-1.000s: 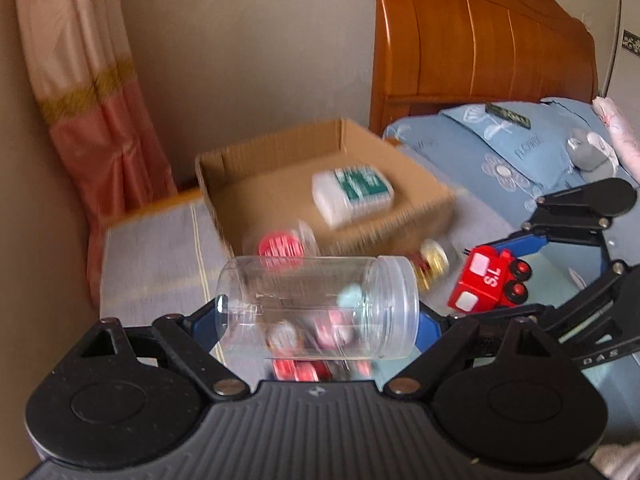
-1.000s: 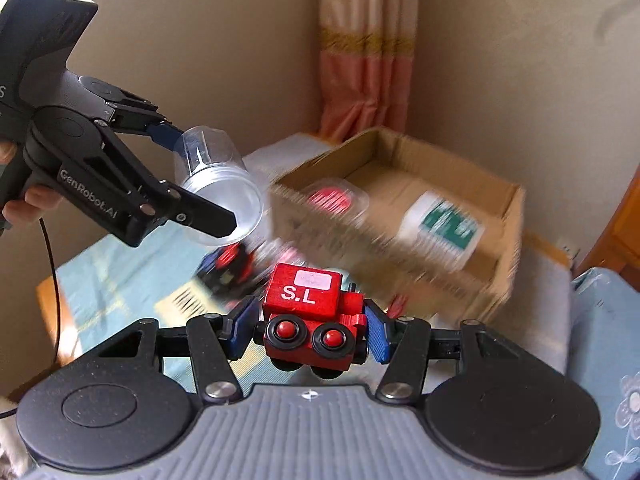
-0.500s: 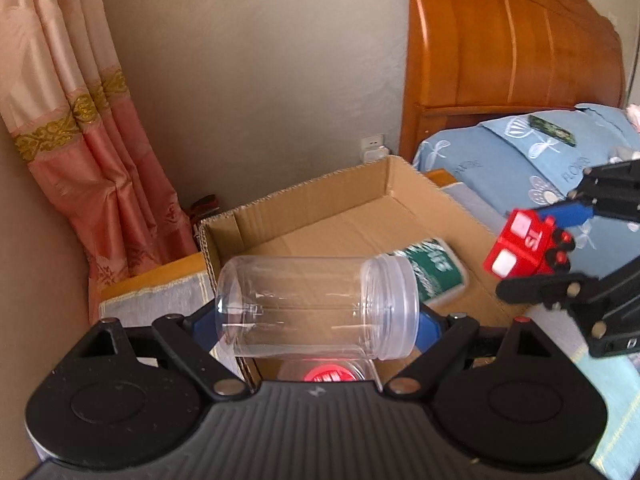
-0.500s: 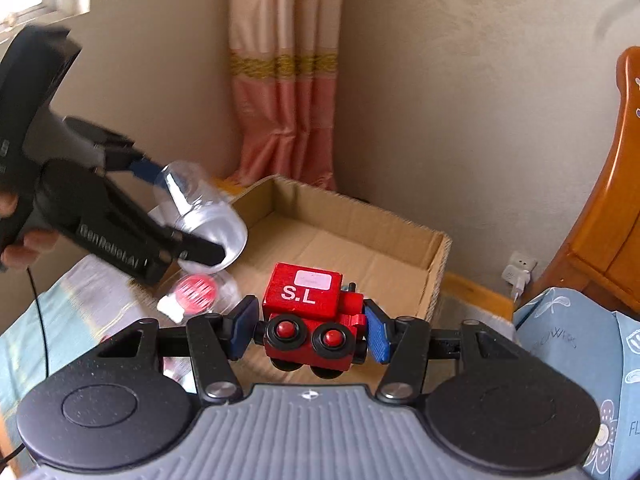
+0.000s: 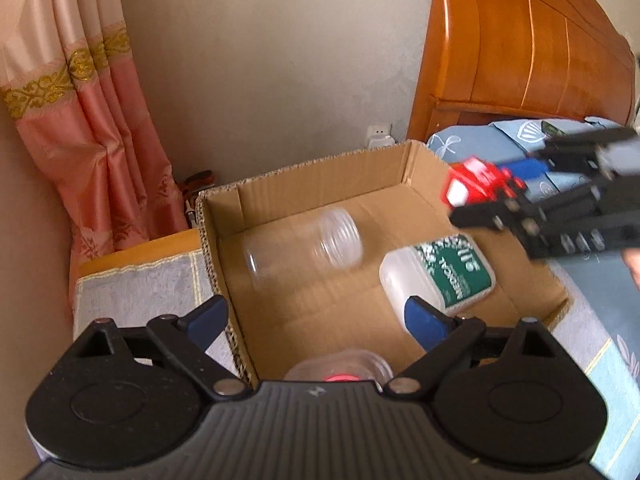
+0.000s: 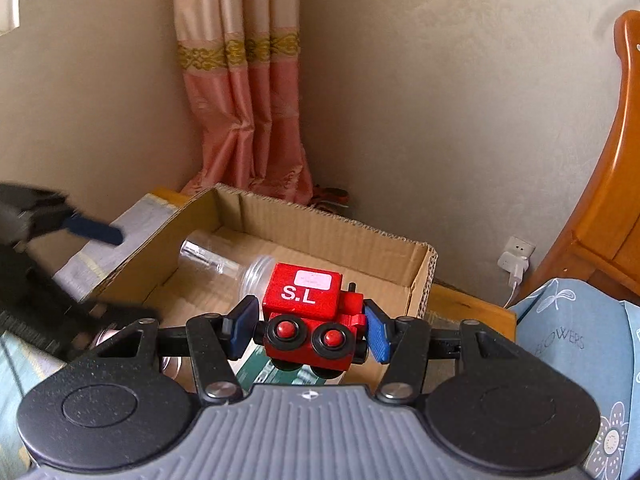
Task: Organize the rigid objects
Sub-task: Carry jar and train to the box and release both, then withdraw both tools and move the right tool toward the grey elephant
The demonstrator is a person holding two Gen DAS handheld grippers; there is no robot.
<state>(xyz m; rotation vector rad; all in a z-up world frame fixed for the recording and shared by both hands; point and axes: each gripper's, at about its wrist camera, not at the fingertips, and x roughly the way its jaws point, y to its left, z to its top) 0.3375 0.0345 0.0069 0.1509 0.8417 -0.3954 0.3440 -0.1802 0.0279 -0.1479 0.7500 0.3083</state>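
— Can't fix the outline of the clear jar (image 5: 302,246) from the left wrist view: smeared by motion. Same for the red toy train (image 5: 474,184) and the right gripper (image 5: 486,194) clamping it.

— From the right wrist view, can't see the jar's mouth, tucked behind the train. Only catch a green strip of the white bottle (image 6: 280,376) beneath it.

— Barely glimpse the red-lidded tub (image 5: 340,370), masked by the gripper body.

— Find the left gripper (image 6: 100,272) blurred and cropped at the left edge. Can't read the sticker (image 6: 313,279) on the train.
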